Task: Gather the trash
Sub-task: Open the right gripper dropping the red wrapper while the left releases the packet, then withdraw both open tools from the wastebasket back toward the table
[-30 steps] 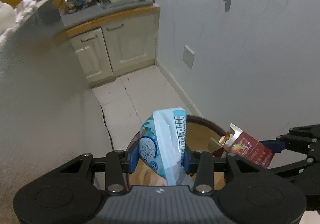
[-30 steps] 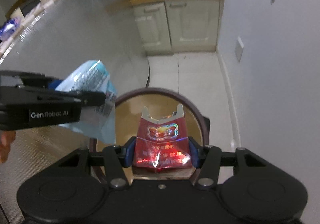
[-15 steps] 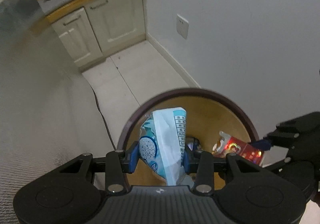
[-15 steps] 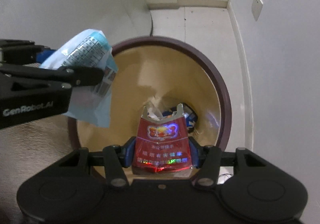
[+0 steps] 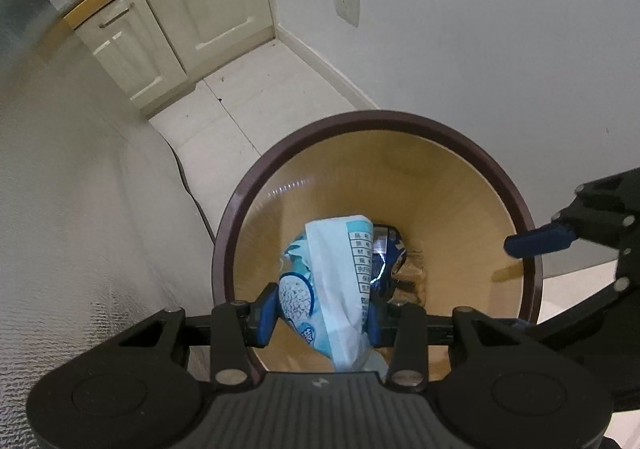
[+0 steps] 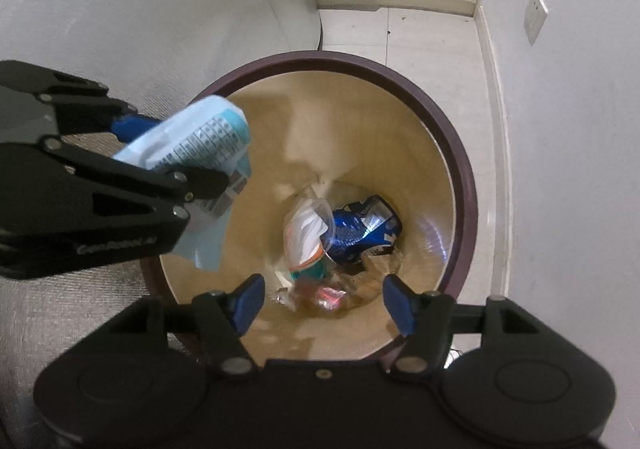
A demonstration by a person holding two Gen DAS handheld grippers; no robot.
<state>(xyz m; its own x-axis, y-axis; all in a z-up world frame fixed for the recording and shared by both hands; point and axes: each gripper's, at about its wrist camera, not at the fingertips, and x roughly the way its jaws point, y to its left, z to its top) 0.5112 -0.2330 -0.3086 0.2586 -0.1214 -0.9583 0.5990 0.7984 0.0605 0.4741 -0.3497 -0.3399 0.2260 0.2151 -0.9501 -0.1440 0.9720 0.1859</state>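
A round bin with a dark brown rim [image 5: 280,153] [image 6: 452,153] and tan inside stands on the floor below both grippers. My left gripper [image 5: 320,313] [image 6: 172,153] is shut on a light-blue snack bag [image 5: 332,281] [image 6: 208,137] and holds it over the bin's mouth. My right gripper [image 6: 324,301] hangs over the bin with its jaws opening and nothing between them; one blue fingertip [image 5: 536,241] shows in the left wrist view. A blurred red pack [image 6: 330,293] lies at the bottom among a crushed blue can [image 6: 364,229] [image 5: 386,253] and a clear plastic bag [image 6: 308,225].
A pale textured cloth surface [image 5: 60,209] curves close along the bin's left side. A grey wall with a socket [image 5: 346,1] runs on the right. Cream cabinets [image 5: 200,17] stand beyond a tiled floor [image 5: 256,101], where a dark cable [image 5: 192,193] runs beside the bin.
Both grippers sank toward the bin and tilted downward. The right gripper's jaws opened and the red pack dropped into the bin. The left gripper still grips the blue bag.
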